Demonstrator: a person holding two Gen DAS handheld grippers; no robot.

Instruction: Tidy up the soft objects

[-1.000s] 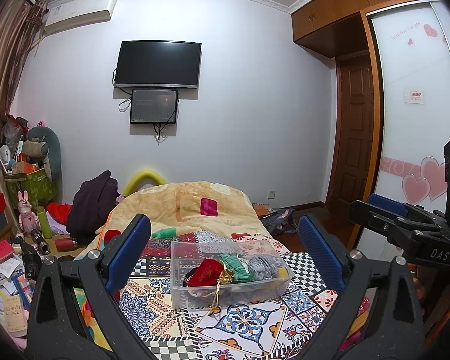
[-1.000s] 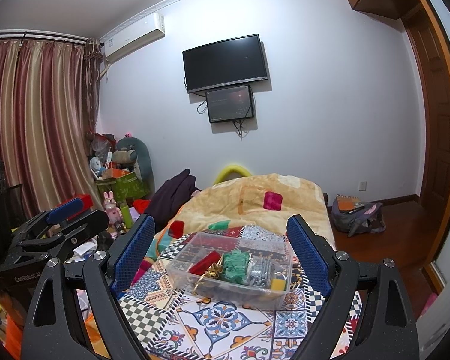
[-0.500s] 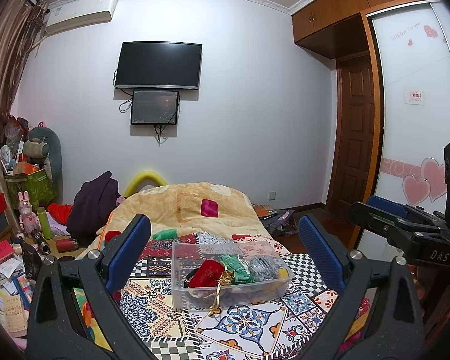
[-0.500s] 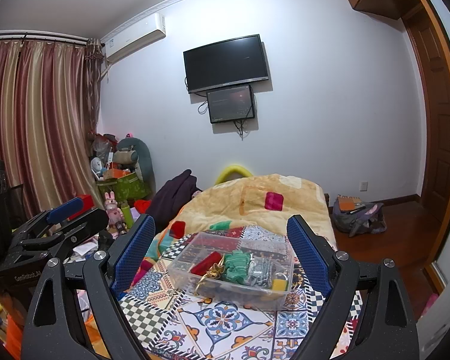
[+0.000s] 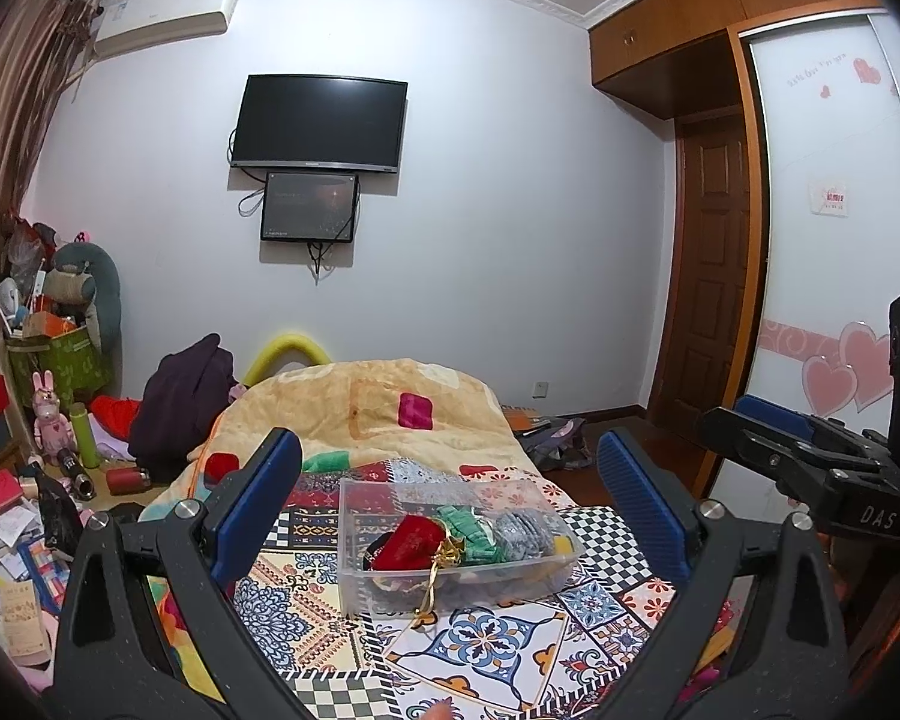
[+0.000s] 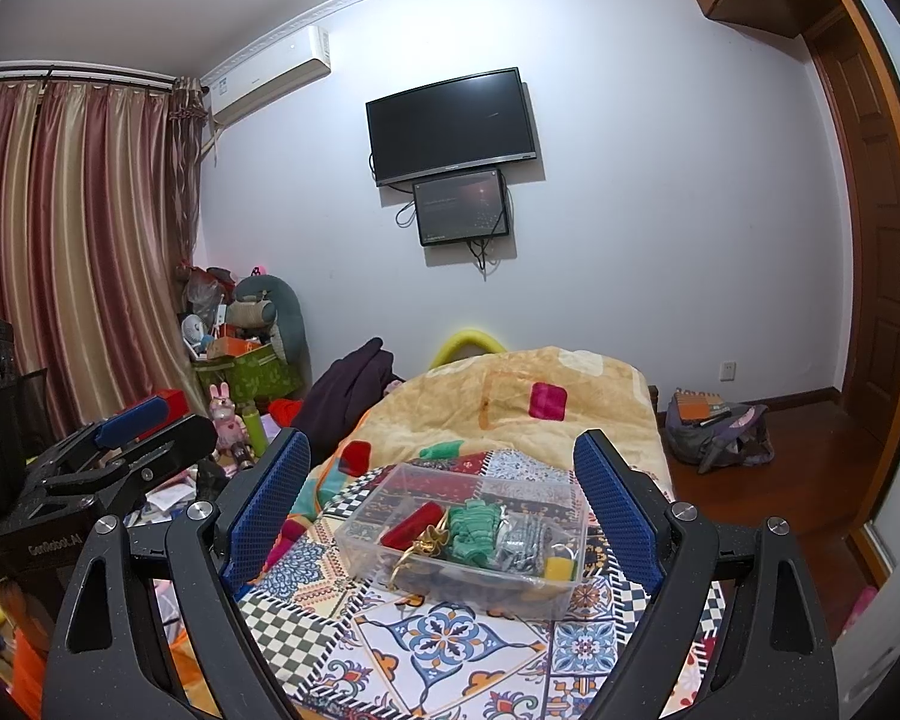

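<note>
Clear plastic bin (image 5: pixel 450 546) holding a red pouch (image 5: pixel 411 547), green cloth (image 5: pixel 471 534) and grey cloth (image 5: pixel 522 531) sat mid-width on the patterned bedspread (image 5: pixel 480 648), while the left gripper (image 5: pixel 450 498) and right gripper (image 6: pixel 441 495) hung splayed, grasping nothing.

1 clear bin (image 5: pixel 354 546), 1 red pouch (image 5: pixel 411 543), 2 wall screens (image 5: pixel 320 123)

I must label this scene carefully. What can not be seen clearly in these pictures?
- Clear box: what lies under the red pouch, both views; the top items cover it.
- Small screen text: too small, both views.
- Patterned cloth: near edge hidden by the tongs' frames.
</note>
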